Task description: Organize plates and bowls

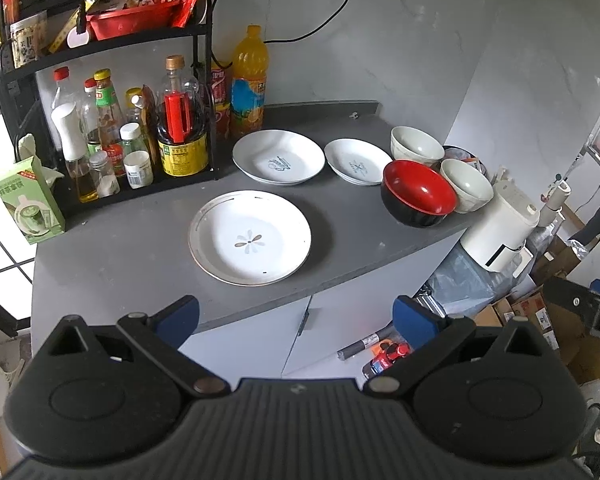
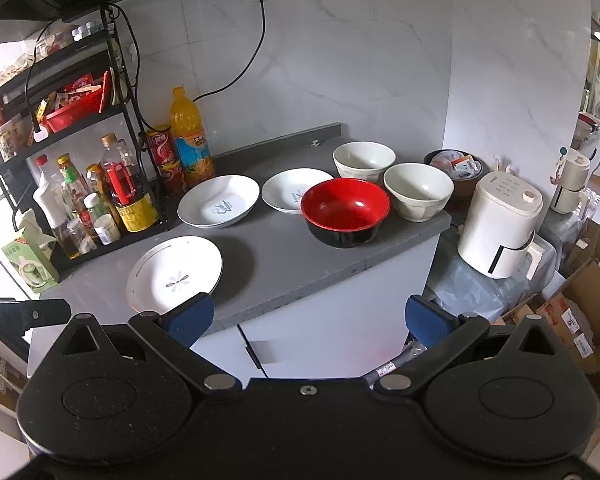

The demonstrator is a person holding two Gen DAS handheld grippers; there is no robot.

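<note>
Both claws are held released, with their blue pads spread wide and nothing between them. The left claw is seen at the bottom of its frame, in front of the table edge. The right claw is placed the same way in its own frame.

Three plates and three bowls are set on the grey table, none stacked. The flower plate lies at the centre of the left frame, nearest to the edge. Behind it the large plate and the small plate are placed side by side. In the right frame the red bowl is seen at the centre, overlapping the small plate from this angle; contact cannot be told. Two white bowls are found to the right: the rear bowl near the wall, and the front bowl near the right end of the table. A bottle rack stands at the upper left.
</note>
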